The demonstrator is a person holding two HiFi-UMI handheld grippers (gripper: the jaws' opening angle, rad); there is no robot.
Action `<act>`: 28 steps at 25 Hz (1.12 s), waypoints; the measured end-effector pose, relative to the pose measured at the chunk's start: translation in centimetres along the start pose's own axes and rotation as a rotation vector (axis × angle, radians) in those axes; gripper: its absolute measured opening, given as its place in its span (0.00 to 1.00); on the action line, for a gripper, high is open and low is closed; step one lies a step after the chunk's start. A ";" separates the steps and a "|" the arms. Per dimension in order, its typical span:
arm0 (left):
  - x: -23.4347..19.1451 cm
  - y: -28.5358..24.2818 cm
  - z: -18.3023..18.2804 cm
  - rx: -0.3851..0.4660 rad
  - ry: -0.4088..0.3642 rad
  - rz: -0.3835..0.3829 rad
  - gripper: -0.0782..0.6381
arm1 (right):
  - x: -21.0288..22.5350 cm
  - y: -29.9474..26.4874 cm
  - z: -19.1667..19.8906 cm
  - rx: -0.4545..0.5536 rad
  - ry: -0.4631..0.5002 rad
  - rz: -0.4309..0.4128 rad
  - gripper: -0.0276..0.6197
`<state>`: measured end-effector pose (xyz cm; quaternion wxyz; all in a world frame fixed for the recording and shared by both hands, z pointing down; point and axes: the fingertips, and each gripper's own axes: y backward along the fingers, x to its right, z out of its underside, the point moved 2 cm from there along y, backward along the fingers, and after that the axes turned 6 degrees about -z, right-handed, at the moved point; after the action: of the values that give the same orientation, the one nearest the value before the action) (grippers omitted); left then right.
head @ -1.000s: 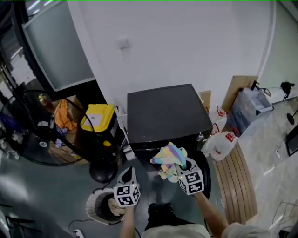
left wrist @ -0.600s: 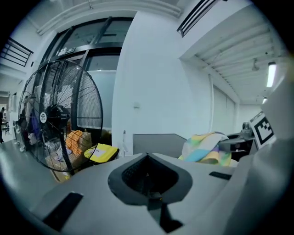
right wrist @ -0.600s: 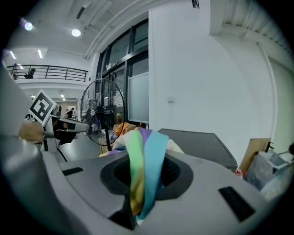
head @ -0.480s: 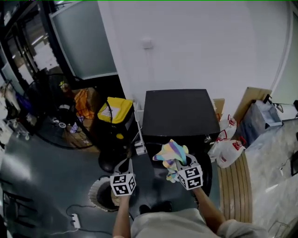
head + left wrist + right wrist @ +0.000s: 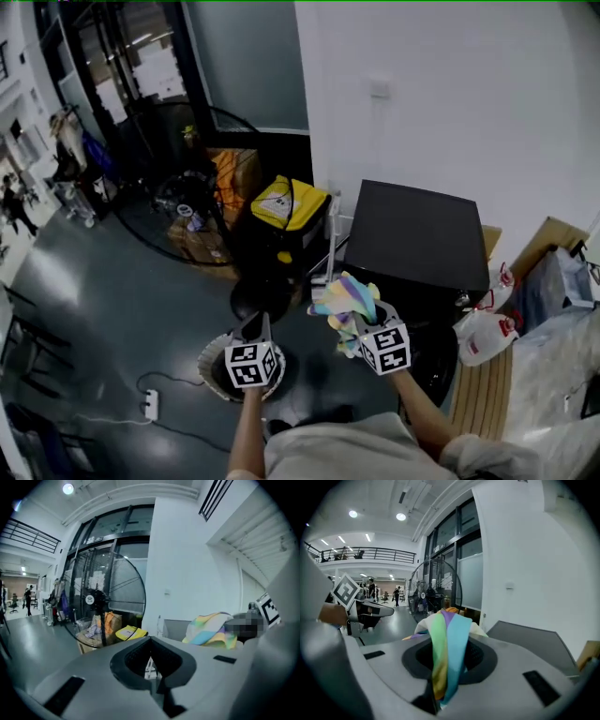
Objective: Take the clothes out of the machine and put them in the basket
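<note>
A: What is the R gripper (image 5: 351, 323) doing now?
B: It is clenching on the striped cloth (image 5: 345, 298). In the right gripper view the pastel stripes (green, blue, purple) are passing right btw. the two jaws and hanging out over the front.
A: And the cloth, where is it hanging?
B: It is hanging in the air, bunched above the jaws, in front of the left front corner of the black machine (image 5: 417, 234). It is not resting on the machine, and it is well apart from the basket (image 5: 208, 356).
A: Where is the basket standing?
B: On the dark floor (image 5: 94, 309), to the left of the cloth and lower. The L gripper (image 5: 253, 326) is hovering over it, and its marker cube is covering most of the basket.
A: Is the L gripper holding sth.?
B: No. In the left gripper view its jaws are pressing together w/ nothing btw. them.
A: Other things around?
B: A big round fan (image 5: 178, 187) is standing behind the basket. A yellow-topped bin (image 5: 281, 202) is sitting just beside the machine, and white jugs (image 5: 483, 333) are standing on its other side.
</note>
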<state>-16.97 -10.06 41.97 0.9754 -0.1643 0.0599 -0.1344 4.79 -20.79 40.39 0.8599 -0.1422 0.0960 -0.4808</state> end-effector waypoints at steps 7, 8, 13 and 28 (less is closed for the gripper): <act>-13.4 5.6 0.6 0.009 0.072 -0.186 0.13 | -9.7 -8.6 -4.7 0.029 0.050 -0.154 0.18; -15.4 6.6 0.8 0.011 0.082 -0.212 0.13 | -11.5 -9.8 -5.2 0.031 0.058 -0.178 0.18; -24.4 11.8 2.3 0.017 0.133 -0.342 0.13 | -20.6 -14.9 -6.7 0.023 0.099 -0.306 0.18; -39.1 23.2 7.6 0.019 0.243 -0.555 0.13 | -38.9 -22.6 -7.2 -0.009 0.148 -0.505 0.18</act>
<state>-47.48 24.38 44.15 0.8885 -0.1483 0.1275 -0.4152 -35.64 0.13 42.28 0.7025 -0.1300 0.1225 -0.6889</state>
